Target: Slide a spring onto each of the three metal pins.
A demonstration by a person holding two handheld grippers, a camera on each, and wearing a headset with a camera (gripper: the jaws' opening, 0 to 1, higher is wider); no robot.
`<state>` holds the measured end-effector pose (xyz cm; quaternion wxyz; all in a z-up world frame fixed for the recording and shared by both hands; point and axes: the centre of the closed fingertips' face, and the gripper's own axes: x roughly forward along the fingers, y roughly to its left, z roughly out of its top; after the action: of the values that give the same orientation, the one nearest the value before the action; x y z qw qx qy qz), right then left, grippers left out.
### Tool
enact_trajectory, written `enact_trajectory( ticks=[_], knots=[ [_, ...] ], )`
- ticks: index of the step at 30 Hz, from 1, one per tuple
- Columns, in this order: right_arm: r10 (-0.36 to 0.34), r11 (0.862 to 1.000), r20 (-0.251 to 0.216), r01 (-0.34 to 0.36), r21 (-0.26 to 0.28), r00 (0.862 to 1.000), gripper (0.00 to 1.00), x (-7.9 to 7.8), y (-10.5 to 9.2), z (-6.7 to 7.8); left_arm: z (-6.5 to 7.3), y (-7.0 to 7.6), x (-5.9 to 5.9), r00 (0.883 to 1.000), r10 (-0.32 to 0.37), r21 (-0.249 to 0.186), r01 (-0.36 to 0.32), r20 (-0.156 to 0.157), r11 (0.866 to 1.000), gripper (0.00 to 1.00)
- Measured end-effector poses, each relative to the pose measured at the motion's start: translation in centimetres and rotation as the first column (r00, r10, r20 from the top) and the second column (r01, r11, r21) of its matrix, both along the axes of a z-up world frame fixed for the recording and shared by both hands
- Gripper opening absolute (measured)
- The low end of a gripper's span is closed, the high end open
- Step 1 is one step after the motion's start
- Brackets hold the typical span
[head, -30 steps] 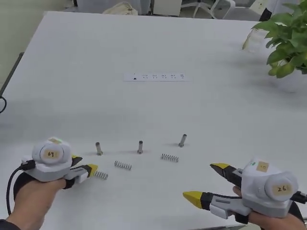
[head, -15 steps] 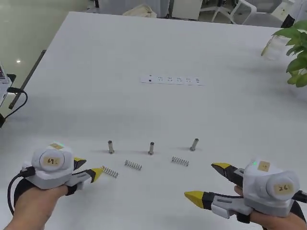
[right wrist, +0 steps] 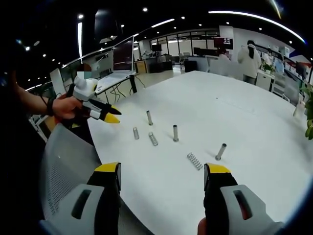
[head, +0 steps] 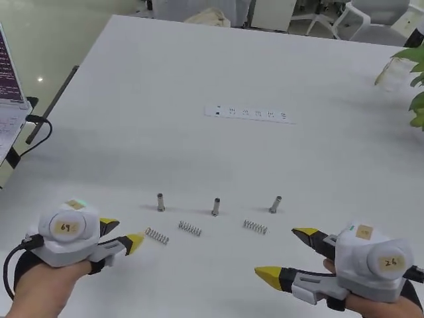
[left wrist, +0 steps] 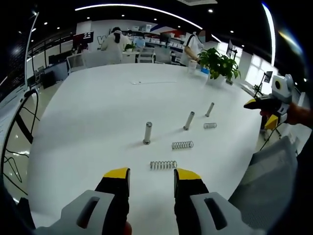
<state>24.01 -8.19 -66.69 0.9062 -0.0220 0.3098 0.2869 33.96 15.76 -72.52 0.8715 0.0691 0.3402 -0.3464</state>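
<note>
Three springs (head: 189,228) lie loose beside three bare metal pins (head: 215,207), none threaded yet; left gripper (head: 122,231) and right gripper (head: 283,252) both gape empty.

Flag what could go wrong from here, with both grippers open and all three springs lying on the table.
1. The left spring lies loose on the smooth table, just ahead of the open left gripper. An off-centre pinch could flick or roll it away.
2. The left pin stands thin and upright just behind that spring. A gripper reaching in could knock it over if it is not fixed.
</note>
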Motion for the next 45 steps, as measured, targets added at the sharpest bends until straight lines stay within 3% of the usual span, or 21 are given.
enact_trajectory(
  ticks=[12,20,22,27,35,38,41,45],
  knots=[
    [0.013,1.0,-0.005,-0.013,0.003,1.0,0.68,0.1,0.8,0.0,-0.5,-0.3,-0.7,0.999,-0.048,0.017,0.048,-0.009,0.999,0.3],
    [0.021,1.0,-0.022,-0.021,-0.007,1.0,0.68,-0.3,1.2,-0.4,-0.4,-0.9,-0.6,0.987,-0.161,0.057,0.16,0.007,0.985,0.35],
    [0.023,1.0,-0.025,-0.023,-0.012,0.999,0.68,-0.4,1.3,-0.5,-0.5,-1.1,-0.6,0.977,-0.215,0.091,0.213,0.012,0.973,0.36],
    [0.023,1.0,-0.025,-0.023,-0.014,0.999,0.68,-0.2,1.4,-0.4,-0.4,-1.6,-0.4,0.954,-0.3,0.117,0.296,0.016,0.948,0.41],
    [0.017,1.0,-0.023,-0.017,-0.022,1.0,0.68,0.0,0.9,-0.2,-0.6,-2.5,-0.1,0.891,-0.454,0.202,0.442,0.015,0.874,0.46],
    [0.017,0.999,-0.026,-0.018,-0.028,1.0,0.68,-0.1,0.7,-0.3,-0.7,-2.7,0.0,0.864,-0.504,0.248,0.486,0.012,0.838,0.46],
    [0.013,0.999,-0.027,-0.014,-0.033,1.0,0.68,-0.3,0.6,-0.4,-0.8,-3.1,0.1,0.859,-0.512,0.231,0.497,0.005,0.836,0.46],
    [0.001,0.999,-0.031,-0.002,-0.032,1.0,0.68,-0.7,0.4,-0.5,-1.3,-3.4,0.0,0.834,-0.552,0.252,0.535,-0.005,0.806,0.45]
  ],
)
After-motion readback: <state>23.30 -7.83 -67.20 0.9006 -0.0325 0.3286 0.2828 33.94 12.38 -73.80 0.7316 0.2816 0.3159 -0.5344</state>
